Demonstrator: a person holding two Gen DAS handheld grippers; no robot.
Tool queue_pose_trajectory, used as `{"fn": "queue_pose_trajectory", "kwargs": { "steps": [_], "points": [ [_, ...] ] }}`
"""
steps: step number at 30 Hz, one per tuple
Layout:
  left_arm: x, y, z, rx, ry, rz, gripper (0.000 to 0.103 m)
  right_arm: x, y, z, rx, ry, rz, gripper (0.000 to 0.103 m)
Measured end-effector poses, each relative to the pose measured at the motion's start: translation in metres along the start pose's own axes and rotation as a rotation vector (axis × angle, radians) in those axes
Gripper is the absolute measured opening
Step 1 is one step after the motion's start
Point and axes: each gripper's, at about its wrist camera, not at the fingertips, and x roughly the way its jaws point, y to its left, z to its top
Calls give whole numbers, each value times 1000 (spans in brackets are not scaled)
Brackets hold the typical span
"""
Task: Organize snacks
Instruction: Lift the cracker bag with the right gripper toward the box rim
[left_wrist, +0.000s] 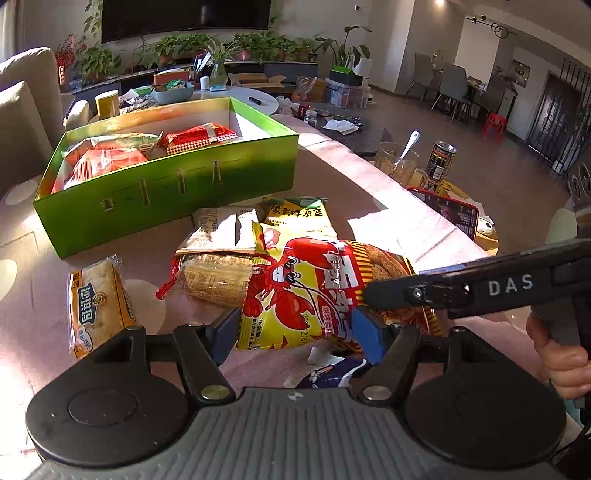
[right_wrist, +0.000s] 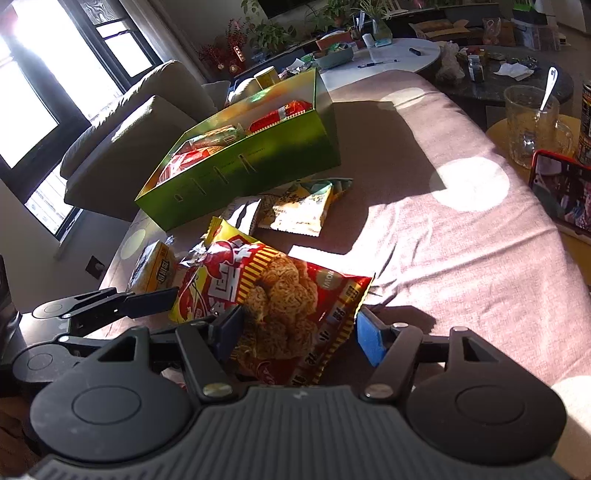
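Yellow and red, the lobster-print snack bag (left_wrist: 295, 291) sits between the blue-padded fingers of the left gripper (left_wrist: 295, 334), its lower edge held between the pads, which seem to pinch it, though the left-hand pad is half hidden behind the bag. The right gripper (right_wrist: 295, 338) comes in from the other end of the same bag (right_wrist: 273, 295): its pads stand either side of the noodle-picture half, and the left-hand pad presses the wrapper while the blue one (right_wrist: 371, 338) sits just at the bag's edge, so whether it truly clamps cannot be told. A hand (left_wrist: 565, 363) shows on the right gripper's handle in the left wrist view. Beneath the bag lies a clear packet of noodles (left_wrist: 218, 277), and to its left a yellow cake packet (left_wrist: 98, 306) rests apart on the pink tablecloth (right_wrist: 424, 236). Further back lie a yellow-green bean bag (left_wrist: 297, 216) and a beige pouch (left_wrist: 218, 229), near the green box (left_wrist: 177, 184), which already contains several red and orange packets (left_wrist: 107, 162).
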Motion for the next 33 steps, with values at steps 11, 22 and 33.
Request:
{"fn": "queue_pose_trajectory", "kwargs": {
  "steps": [11, 22, 33],
  "points": [
    [-19, -4, 7, -5, -71, 17, 62, -9, 19, 15, -82, -78, -21, 65],
    [-33, 1, 25, -9, -143, 40, 62, -12, 37, 39, -135, -150, -18, 65],
    [-29, 17, 65, -31, -198, 81, 62, -7, 50, 82, -174, -236, 20, 65]
  ]
}}
